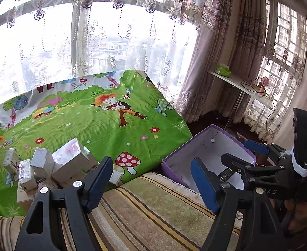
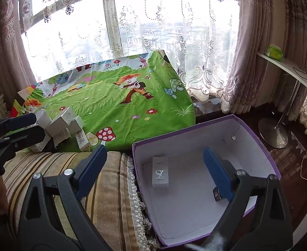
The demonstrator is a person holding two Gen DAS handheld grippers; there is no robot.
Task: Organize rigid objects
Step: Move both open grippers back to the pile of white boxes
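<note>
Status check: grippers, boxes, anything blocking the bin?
Left gripper and right gripper open, empty. Two boxes in purple bin: grey box, dark box. Pile of boxes waiting. Path unobstructed.

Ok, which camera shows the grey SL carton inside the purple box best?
The right wrist view: the grey SL carton lies flat on the purple box floor, label readable. In the left wrist view the box's near wall hides it.

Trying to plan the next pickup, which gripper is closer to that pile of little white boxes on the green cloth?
Left. The left gripper is open beside the white boxes, while the right gripper hangs open over the purple box, away from the pile.
</note>
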